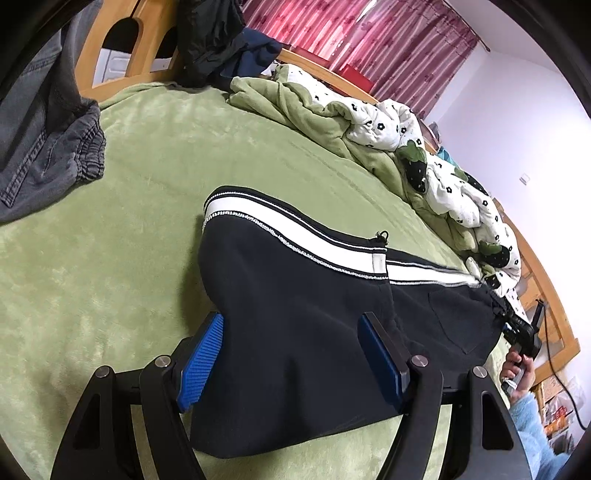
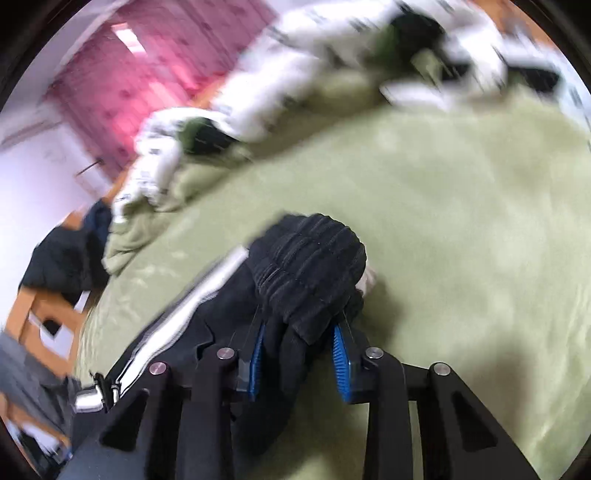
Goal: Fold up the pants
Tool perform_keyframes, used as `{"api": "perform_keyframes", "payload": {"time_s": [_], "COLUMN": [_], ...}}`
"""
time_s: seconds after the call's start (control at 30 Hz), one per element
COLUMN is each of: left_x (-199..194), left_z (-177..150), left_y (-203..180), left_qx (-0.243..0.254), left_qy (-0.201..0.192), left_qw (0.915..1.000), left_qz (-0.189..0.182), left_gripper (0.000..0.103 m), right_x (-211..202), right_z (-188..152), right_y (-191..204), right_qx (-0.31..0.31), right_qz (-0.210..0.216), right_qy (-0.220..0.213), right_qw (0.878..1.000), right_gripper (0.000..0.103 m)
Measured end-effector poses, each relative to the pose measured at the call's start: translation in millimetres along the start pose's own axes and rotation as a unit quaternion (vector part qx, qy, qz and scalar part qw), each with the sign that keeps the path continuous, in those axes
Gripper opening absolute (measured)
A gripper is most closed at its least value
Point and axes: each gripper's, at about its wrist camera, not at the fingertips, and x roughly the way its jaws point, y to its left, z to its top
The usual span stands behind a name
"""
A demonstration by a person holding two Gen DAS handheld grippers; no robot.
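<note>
Black pants (image 1: 295, 302) with a white side stripe lie on the green bed blanket (image 1: 147, 166). My left gripper (image 1: 291, 354) is open, its blue pads on either side of the near part of the pants. My right gripper (image 2: 301, 354) is shut on the black ribbed waistband (image 2: 314, 266), which bunches up between and beyond its blue pads. The right gripper also shows in the left wrist view (image 1: 519, 332) at the far end of the pants. The right wrist view is blurred.
Grey jeans (image 1: 48, 140) hang and lie at the left. A crumpled green and white floral quilt (image 1: 388, 129) runs along the far side of the bed. Dark clothes (image 1: 221, 44) drape over the wooden bed frame (image 1: 110, 44). Red curtains (image 1: 351, 33) hang behind.
</note>
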Motion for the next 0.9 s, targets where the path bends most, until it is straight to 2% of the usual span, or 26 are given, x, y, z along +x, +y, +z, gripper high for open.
{"api": "perform_keyframes", "payload": {"time_s": [0.07, 0.13, 0.2, 0.23, 0.37, 0.43, 0.5, 0.57, 0.67, 0.73, 0.8, 0.83, 0.9], "left_x": [0.4, -0.4, -6.2, -10.3, -26.7, -22.8, -10.8, 5.0, 28.7, 38.0, 30.2, 24.8, 9.7], "left_z": [-0.9, -1.6, -2.2, -2.1, -2.4, -2.8, -5.2, -13.0, -37.3, -56.2, -67.6, -69.1, -64.8], "left_y": [-1.2, -3.0, -5.6, -7.4, -19.6, -26.9, -33.7, -37.5, -31.4, -25.2, -28.5, -29.9, -25.8], "left_qx": [0.008, 0.014, 0.019, 0.023, 0.050, 0.059, 0.063, 0.066, 0.076, 0.078, 0.108, 0.114, 0.093], "left_qy": [0.000, -0.002, -0.011, -0.017, -0.033, -0.022, -0.004, 0.023, 0.067, 0.092, 0.076, 0.081, 0.077], "left_qw": [1.0000, 0.9998, 0.9997, 0.9996, 0.9979, 0.9975, 0.9978, 0.9973, 0.9913, 0.9894, 0.9875, 0.9869, 0.9911], "left_qz": [0.005, 0.010, 0.009, 0.002, -0.023, -0.032, -0.019, 0.024, 0.084, 0.082, 0.086, 0.082, 0.056], "left_gripper": [0.072, 0.072, 0.072, 0.072, 0.073, 0.073, 0.073, 0.073, 0.073, 0.073, 0.073, 0.073, 0.073], "right_x": [3.6, 19.9, 27.1, 21.4, -7.7, -24.6, -40.3, -46.7, -54.1, -55.9, -54.0, -50.8, -43.1], "right_z": [-1.8, -8.5, -18.8, -23.5, -38.7, -45.9, -53.1, -57.1, -61.9, -65.2, -69.4, -71.2, -79.7], "right_y": [5.4, -2.0, -14.3, -20.7, -17.2, -3.7, 15.7, 38.2, 72.9, 96.7, 126.4, 138.4, 171.3], "right_qx": [-0.027, -0.037, -0.035, -0.035, -0.061, -0.095, -0.137, -0.167, -0.188, -0.199, -0.211, -0.216, -0.230], "right_qz": [-0.022, -0.052, -0.073, -0.078, -0.113, -0.133, -0.143, -0.136, -0.112, -0.088, -0.065, -0.055, -0.023], "right_qy": [0.001, 0.040, 0.064, 0.058, 0.054, 0.047, 0.035, 0.030, 0.032, 0.039, 0.047, 0.053, 0.073], "right_qw": [0.999, 0.997, 0.995, 0.995, 0.990, 0.985, 0.980, 0.976, 0.975, 0.975, 0.974, 0.973, 0.970], "right_gripper": [0.032, 0.036, 0.063, 0.066, 0.067, 0.067, 0.067, 0.067, 0.067, 0.067, 0.067, 0.067, 0.067]}}
